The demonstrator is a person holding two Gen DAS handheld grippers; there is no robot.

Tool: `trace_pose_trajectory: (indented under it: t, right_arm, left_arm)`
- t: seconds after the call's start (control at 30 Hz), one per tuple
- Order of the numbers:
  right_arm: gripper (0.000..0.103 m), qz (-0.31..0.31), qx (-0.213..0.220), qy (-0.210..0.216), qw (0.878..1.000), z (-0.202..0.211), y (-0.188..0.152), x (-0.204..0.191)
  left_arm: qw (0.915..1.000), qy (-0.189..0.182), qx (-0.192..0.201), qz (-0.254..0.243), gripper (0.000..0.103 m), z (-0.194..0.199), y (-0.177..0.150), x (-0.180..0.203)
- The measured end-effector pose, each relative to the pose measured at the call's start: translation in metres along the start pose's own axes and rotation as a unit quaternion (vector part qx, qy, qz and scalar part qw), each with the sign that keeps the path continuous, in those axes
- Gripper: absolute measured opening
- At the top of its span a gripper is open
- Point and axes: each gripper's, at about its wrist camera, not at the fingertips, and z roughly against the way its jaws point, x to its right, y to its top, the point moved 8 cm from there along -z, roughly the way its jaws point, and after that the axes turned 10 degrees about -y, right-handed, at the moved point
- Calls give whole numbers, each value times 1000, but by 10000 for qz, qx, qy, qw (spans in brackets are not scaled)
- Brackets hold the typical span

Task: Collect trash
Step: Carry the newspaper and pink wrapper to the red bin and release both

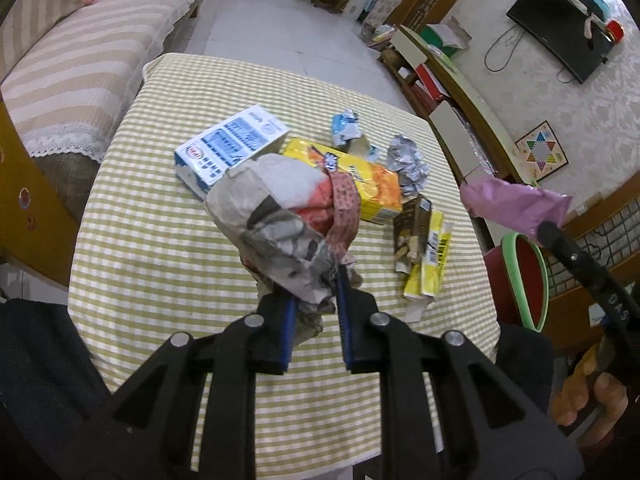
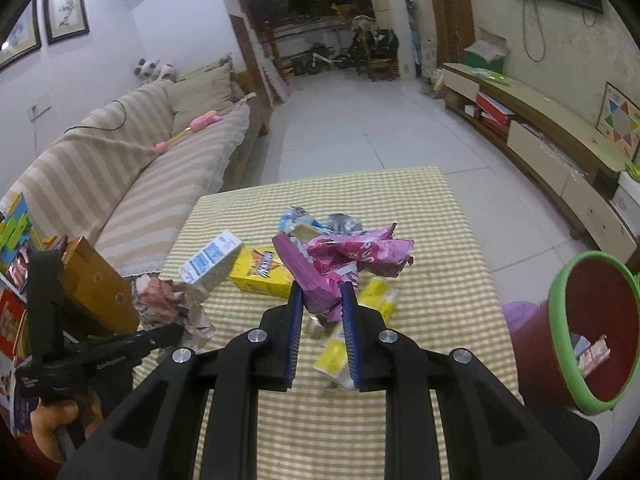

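Note:
My left gripper (image 1: 316, 284) is shut on a crumpled grey and red paper wad (image 1: 280, 216), lifted above the checked table (image 1: 160, 248). My right gripper (image 2: 320, 292) is shut on a pink snack wrapper (image 2: 352, 252), held over the table's right part; in the left wrist view that wrapper (image 1: 516, 204) shows at the right. On the table lie a white and blue carton (image 1: 228, 148), a yellow box (image 1: 360, 180), a small blue and white pack (image 1: 346, 126), a crumpled grey paper ball (image 1: 408, 164) and yellow packets (image 1: 428, 256). The red bin with a green rim (image 2: 592, 332) stands right of the table.
A striped sofa (image 1: 80, 64) runs along the left of the table. A low TV cabinet (image 2: 540, 136) lines the right wall. A hand (image 2: 60, 420) holds the left gripper at the lower left of the right wrist view. Bare tiled floor (image 2: 360, 128) lies beyond the table.

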Motion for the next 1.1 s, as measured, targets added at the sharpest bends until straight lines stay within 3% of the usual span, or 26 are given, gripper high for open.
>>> trace_pose_trajectory:
  t: [0.53,1.1]
  right_arm:
    - [19,-496,38,-311,9983,14,-7,44]
    - [19,-1036,61,-609,9927,18,-11,104]
  left_arm:
    - [9992,-172,-78,-361,17,-9,-1,36]
    - [9948,-439,-347,-851,18,-43,7,93]
